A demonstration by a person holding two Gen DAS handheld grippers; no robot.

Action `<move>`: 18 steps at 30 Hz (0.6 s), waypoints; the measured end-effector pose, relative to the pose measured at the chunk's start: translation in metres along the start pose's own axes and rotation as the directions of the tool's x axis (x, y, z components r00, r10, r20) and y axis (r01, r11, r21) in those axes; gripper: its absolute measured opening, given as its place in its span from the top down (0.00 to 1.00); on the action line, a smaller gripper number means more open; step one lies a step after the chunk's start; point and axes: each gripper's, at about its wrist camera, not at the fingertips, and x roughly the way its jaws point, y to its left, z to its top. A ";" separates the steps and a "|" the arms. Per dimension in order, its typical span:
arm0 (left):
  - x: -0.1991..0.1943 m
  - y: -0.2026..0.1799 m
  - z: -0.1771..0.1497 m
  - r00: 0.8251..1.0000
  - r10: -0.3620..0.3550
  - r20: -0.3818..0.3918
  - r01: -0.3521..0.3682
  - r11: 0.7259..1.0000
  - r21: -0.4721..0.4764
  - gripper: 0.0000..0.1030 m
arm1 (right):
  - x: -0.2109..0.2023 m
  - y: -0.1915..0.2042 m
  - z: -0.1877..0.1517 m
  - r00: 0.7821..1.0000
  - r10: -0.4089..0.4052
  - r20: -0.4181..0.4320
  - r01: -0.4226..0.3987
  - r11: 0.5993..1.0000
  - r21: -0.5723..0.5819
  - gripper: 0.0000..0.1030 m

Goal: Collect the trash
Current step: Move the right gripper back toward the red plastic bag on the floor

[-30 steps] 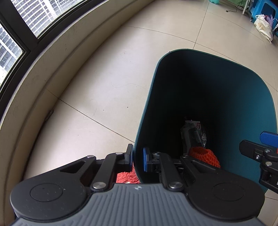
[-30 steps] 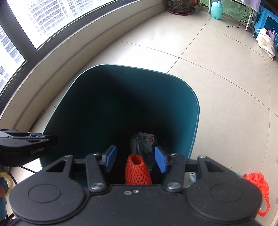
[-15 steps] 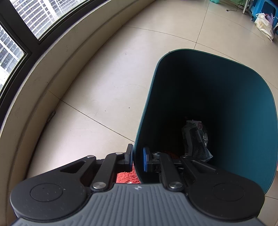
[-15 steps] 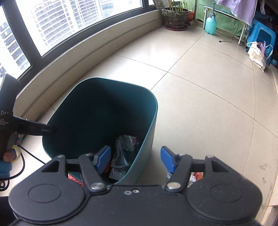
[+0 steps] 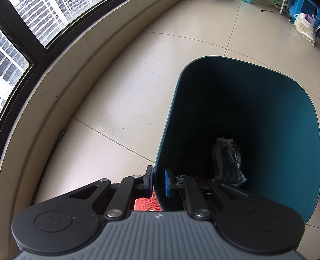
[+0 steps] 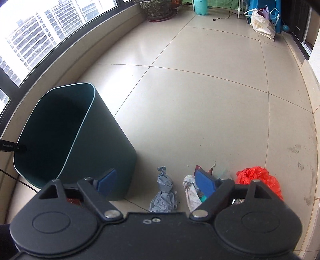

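Note:
A dark teal bin (image 5: pixel 280 112) stands on the tiled floor, and my left gripper (image 5: pixel 158 183) is shut on its near rim. Inside lies a crumpled grey wrapper (image 5: pixel 226 160). In the right wrist view the bin (image 6: pixel 104 140) stands at the left. My right gripper (image 6: pixel 155 183) is over the floor to the right of the bin, its jaws opening with nothing held. Below it lie a twisted grey-blue wrapper (image 6: pixel 165 192), a white crumpled paper (image 6: pixel 190 190) and a red plastic bag (image 6: pixel 260 178).
A curved low wall under windows (image 5: pixel 66 66) runs along the left. A plant pot (image 6: pixel 156 9), a teal bottle (image 6: pixel 200 7), a white bag (image 6: pixel 262 24) and a blue stool stand far back. A red mat (image 5: pixel 146 202) shows beside the bin's base.
My right gripper left the bin's mouth, swung right over the floor trash and opened wider. The red net sleeve it hovered over is no longer visible. The left gripper kept its hold.

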 end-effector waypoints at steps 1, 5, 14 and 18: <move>0.000 0.000 0.000 1.000 0.002 -0.001 -0.002 1.000 -0.001 0.90 | 0.004 -0.011 -0.003 1.000 -0.007 -0.002 0.007 1.000 0.020 0.13; 0.000 -0.002 0.002 1.000 0.010 -0.002 -0.010 1.000 -0.004 0.90 | 0.021 -0.048 -0.013 0.998 -0.059 -0.016 0.060 0.994 0.092 0.09; 0.000 -0.007 0.001 0.999 0.036 0.001 -0.036 0.999 0.003 0.90 | 0.060 -0.164 -0.045 0.971 -0.208 -0.119 0.235 0.922 0.307 0.07; 0.002 -0.011 -0.001 0.998 0.054 -0.008 -0.054 0.998 0.009 0.90 | 0.078 -0.196 -0.052 0.959 -0.239 -0.153 0.280 0.883 0.377 0.07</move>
